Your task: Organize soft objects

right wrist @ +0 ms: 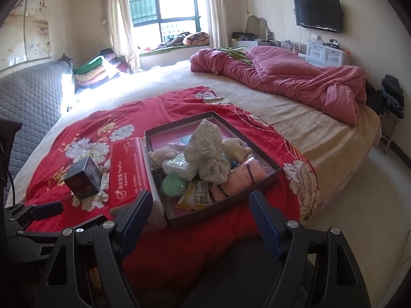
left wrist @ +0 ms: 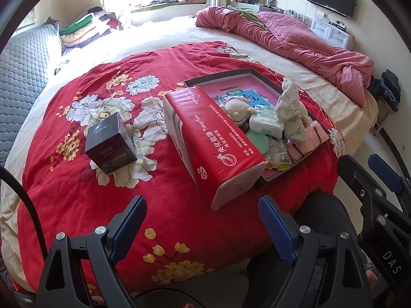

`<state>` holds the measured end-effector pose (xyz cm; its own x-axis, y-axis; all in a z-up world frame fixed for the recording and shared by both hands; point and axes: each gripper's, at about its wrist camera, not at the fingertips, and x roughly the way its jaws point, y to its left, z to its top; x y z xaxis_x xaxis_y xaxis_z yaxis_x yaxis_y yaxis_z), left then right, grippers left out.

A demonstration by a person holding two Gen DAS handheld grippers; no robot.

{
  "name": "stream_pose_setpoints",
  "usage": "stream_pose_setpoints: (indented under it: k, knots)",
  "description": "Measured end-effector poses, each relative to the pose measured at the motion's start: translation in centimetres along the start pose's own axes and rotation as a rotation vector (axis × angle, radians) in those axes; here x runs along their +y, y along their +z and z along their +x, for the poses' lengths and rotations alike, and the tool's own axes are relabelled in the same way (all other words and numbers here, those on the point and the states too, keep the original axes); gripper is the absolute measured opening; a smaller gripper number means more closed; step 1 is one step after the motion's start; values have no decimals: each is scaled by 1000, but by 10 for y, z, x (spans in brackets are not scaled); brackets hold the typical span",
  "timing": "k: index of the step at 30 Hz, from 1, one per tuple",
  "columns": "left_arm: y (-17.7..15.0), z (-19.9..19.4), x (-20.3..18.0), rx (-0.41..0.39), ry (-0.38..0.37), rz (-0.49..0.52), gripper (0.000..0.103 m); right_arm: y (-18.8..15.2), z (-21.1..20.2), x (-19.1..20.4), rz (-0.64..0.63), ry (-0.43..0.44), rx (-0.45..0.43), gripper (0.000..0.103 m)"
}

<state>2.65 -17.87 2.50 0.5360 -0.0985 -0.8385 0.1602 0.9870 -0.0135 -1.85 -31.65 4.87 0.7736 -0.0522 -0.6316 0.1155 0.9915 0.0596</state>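
We see one red tissue pack [left wrist: 213, 143], one dark box [left wrist: 110, 146], one tray [right wrist: 223, 206] mid-frame; left gripper [left wrist: 203, 220] and right gripper [right wrist: 200, 214] gape wide, holding nothing.

Each gripper, left [left wrist: 203, 219] and right [right wrist: 200, 211], is built from matte black angular arms that are fitted with ribbed blue pads [left wrist: 274, 227]. Round silver screws [left wrist: 100, 230] are set at the joints. White letters "DAS" [left wrist: 391, 261] are printed on the right one's side, and a black cable [left wrist: 23, 195] is seen at the left edge.
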Motion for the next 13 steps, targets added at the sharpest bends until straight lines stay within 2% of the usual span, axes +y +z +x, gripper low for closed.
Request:
stream_pose_setpoints:
  k: [13]
  knots:
    - [1,6,7,-1,-27,-28,88,-1,6,-1,-3,7,12,79]
